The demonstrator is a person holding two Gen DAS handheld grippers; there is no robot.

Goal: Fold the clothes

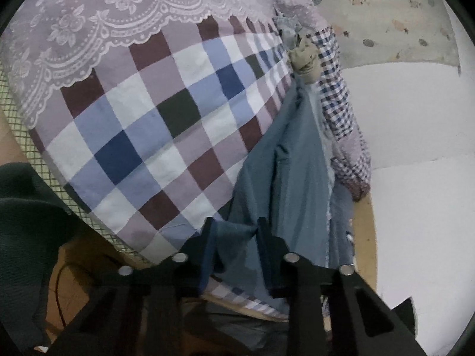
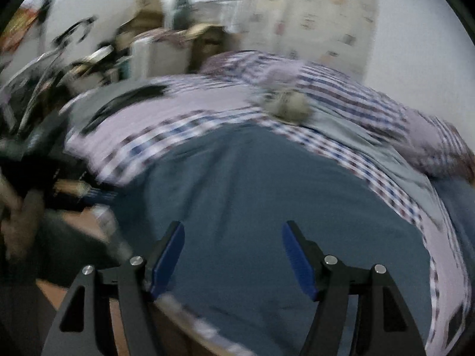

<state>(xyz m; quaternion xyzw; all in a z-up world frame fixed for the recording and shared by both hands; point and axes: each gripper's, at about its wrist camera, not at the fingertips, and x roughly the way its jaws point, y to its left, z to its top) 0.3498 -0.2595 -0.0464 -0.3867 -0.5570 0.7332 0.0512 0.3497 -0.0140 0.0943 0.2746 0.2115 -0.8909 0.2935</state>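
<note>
We see the blue-grey garment hanging in a long fold off the edge of the bed, beside the checked bedcover. Our left tongs are clenched on a bunched edge of it, with cloth pinched between the two blue pads. Up the fold, a small khaki piece of cloth sits at the top of the garment, next to a small-check shirt that trails down the bed's side.

In the right wrist view, which is blurred, the same garment spreads wide over the bed. Our right tongs hang released above it, the jaws wide apart with nothing between them.

A lace cloth overlies the far part of the bedcover. A dark green fabric lies at the left, and a patterned curtain hangs beyond the bed.
</note>
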